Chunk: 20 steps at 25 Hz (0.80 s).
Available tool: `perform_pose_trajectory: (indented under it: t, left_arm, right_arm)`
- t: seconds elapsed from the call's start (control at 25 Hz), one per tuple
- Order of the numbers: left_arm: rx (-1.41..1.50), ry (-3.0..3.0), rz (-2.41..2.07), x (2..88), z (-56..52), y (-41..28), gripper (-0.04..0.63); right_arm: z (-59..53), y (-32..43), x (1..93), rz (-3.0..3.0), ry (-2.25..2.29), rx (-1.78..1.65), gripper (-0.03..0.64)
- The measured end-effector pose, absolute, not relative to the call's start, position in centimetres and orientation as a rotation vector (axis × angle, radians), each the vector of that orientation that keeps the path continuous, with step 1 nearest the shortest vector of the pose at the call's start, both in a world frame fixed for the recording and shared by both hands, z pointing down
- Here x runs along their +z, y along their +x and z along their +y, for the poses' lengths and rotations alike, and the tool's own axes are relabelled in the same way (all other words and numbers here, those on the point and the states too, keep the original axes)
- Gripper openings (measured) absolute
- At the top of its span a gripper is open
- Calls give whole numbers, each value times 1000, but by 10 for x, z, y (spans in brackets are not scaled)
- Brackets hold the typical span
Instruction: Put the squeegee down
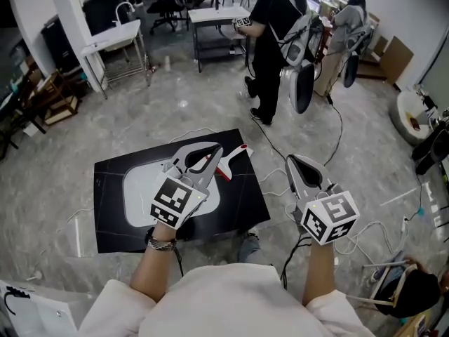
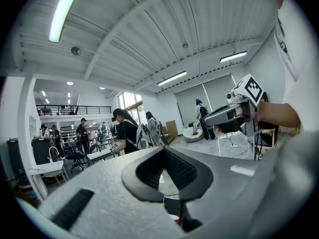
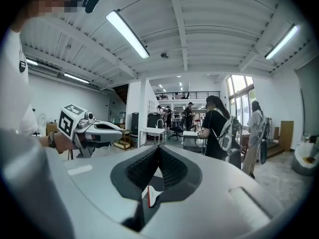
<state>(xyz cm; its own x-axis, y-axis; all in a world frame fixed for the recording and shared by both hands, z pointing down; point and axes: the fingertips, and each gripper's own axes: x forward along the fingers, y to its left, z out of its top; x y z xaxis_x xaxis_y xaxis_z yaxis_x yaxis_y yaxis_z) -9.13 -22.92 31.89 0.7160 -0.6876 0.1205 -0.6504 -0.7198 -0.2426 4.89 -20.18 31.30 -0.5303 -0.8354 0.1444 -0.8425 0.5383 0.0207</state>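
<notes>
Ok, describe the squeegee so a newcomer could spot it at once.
Find the black mat on the grey floor. Near its far right corner, beside the pale panel, lies the squeegee. It is a slim bar and the only red-and-white thing there.

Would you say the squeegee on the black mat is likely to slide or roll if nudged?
Probably slide, not roll: the squeegee lies flat on the black mat. It looks slim and plastic, so likely light and stiff.
</notes>
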Motion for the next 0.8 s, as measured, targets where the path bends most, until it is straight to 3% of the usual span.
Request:
perform_pose_trajectory:
  t: [0.8]
  left_arm:
    - [-306, -2712, 1073, 315, -220, -108, 6]
  right_arm:
    - [-194, 29, 306, -2600, 1420, 23, 6]
